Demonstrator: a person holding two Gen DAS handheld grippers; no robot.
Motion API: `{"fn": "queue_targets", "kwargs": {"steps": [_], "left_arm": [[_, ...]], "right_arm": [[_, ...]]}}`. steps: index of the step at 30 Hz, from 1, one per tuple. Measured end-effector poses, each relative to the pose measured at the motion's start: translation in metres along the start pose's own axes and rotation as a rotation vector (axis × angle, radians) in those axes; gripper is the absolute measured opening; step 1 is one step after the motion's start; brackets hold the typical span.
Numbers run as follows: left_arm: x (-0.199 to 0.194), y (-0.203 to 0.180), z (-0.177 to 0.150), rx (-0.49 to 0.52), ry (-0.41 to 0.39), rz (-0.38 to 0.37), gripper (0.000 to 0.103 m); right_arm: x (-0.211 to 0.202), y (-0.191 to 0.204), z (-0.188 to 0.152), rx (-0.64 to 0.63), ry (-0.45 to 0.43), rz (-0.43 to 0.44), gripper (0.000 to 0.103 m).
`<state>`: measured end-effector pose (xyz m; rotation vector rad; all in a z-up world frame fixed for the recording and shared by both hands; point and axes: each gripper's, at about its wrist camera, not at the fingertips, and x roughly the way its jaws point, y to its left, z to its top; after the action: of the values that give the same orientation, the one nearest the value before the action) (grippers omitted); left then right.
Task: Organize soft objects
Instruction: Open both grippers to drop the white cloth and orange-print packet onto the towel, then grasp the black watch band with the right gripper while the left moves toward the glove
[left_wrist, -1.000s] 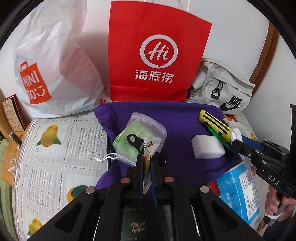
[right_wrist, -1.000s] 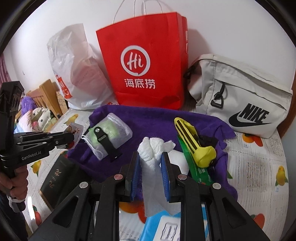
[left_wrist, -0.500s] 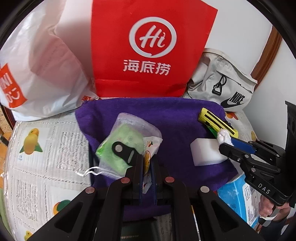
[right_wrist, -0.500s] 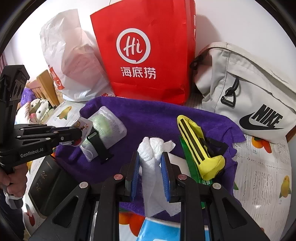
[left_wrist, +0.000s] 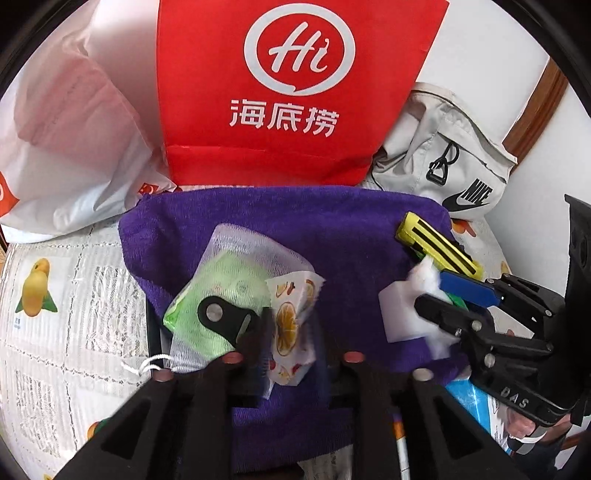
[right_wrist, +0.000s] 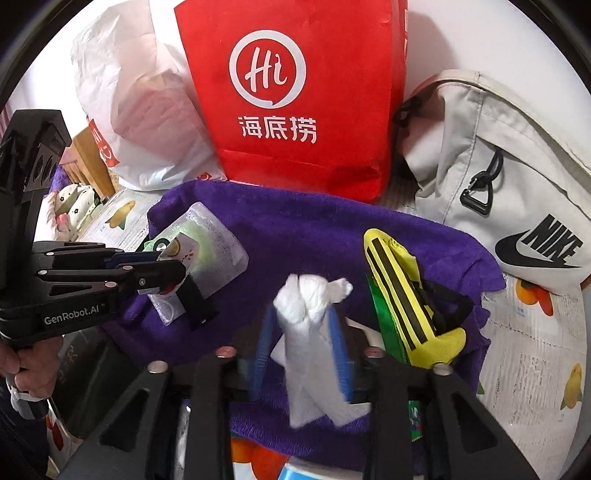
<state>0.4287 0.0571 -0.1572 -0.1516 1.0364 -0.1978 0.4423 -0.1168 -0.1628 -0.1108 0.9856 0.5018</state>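
Note:
A purple towel (left_wrist: 332, 221) lies spread on the table. My left gripper (left_wrist: 291, 332) hangs low over its front; its jaws are opening, with a small fruit-print packet (left_wrist: 291, 295) loose between the fingers. Just left of it lies a mesh pouch with a green pack (left_wrist: 221, 280). My right gripper (right_wrist: 301, 332) is also opening, and a crumpled white tissue (right_wrist: 303, 299) stands between its blue pads (right_wrist: 340, 350). Under it in the left wrist view lies a white sponge block (left_wrist: 399, 317). A yellow and black strap roll (right_wrist: 406, 295) lies right of the tissue.
A red paper bag (left_wrist: 288, 92) stands behind the towel, with a white plastic bag (left_wrist: 66, 129) to its left and a grey Nike pouch (right_wrist: 517, 184) to its right. A blue tissue pack (left_wrist: 476, 402) lies at the front right. A hand (right_wrist: 26, 369) holds the left gripper.
Both grippers moved forward and down over the towel, and both have spread their jaws. The packet and the tissue, pinched before, now sit loose between the fingers.

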Motion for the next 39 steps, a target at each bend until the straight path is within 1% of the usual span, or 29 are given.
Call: {"fn": "queue_targets", "kwargs": {"steps": [2, 4, 6, 8, 9, 12, 13, 18, 23, 26, 30, 33, 35, 37, 39], "left_arm": [[-0.001, -0.002, 0.001, 0.022, -0.007, 0.004, 0.045], [-0.004, -0.001, 0.002, 0.015, -0.024, 0.015, 0.049], [-0.005, 0.000, 0.003, 0.008, -0.016, 0.012, 0.052], [-0.008, 0.001, 0.003, 0.004, -0.020, 0.022, 0.061], [-0.011, 0.000, 0.002, 0.003, -0.023, 0.033, 0.062], [-0.020, 0.001, 0.001, -0.006, -0.033, 0.035, 0.066], [-0.023, 0.002, 0.001, -0.008, -0.035, 0.037, 0.069], [-0.043, 0.000, -0.006, -0.012, -0.059, 0.042, 0.069], [-0.065, 0.004, -0.020, -0.035, -0.076, 0.044, 0.069], [-0.078, 0.005, -0.033, -0.039, -0.083, 0.063, 0.069], [-0.095, 0.011, -0.055, -0.062, -0.080, 0.064, 0.069], [-0.109, 0.016, -0.075, -0.078, -0.083, 0.071, 0.069], [-0.118, 0.019, -0.089, -0.094, -0.092, 0.076, 0.069], [-0.126, 0.023, -0.102, -0.118, -0.099, 0.065, 0.069], [-0.130, 0.026, -0.115, -0.133, -0.098, 0.048, 0.069]], "right_arm": [[-0.002, 0.003, 0.000, -0.027, -0.021, -0.018, 0.054], [-0.003, 0.007, 0.001, -0.050, -0.035, -0.045, 0.060], [-0.004, 0.008, 0.001, -0.052, -0.044, -0.053, 0.060], [-0.006, 0.006, 0.001, -0.038, -0.039, -0.041, 0.060], [-0.007, 0.005, 0.000, -0.032, -0.039, -0.040, 0.060], [-0.014, 0.001, -0.003, -0.005, -0.046, -0.034, 0.061], [-0.018, 0.000, -0.004, 0.008, -0.051, -0.031, 0.061], [-0.039, -0.005, -0.013, 0.054, -0.074, -0.029, 0.061], [-0.066, 0.006, -0.030, 0.063, -0.102, -0.015, 0.061], [-0.078, 0.020, -0.044, 0.064, -0.102, 0.014, 0.061], [-0.089, 0.041, -0.070, 0.082, -0.090, 0.070, 0.060], [-0.095, 0.059, -0.091, 0.071, -0.074, 0.096, 0.054], [-0.097, 0.071, -0.103, 0.058, -0.061, 0.108, 0.045], [-0.098, 0.085, -0.117, 0.032, -0.044, 0.133, 0.043], [-0.097, 0.097, -0.130, 0.003, -0.030, 0.140, 0.043]]}}
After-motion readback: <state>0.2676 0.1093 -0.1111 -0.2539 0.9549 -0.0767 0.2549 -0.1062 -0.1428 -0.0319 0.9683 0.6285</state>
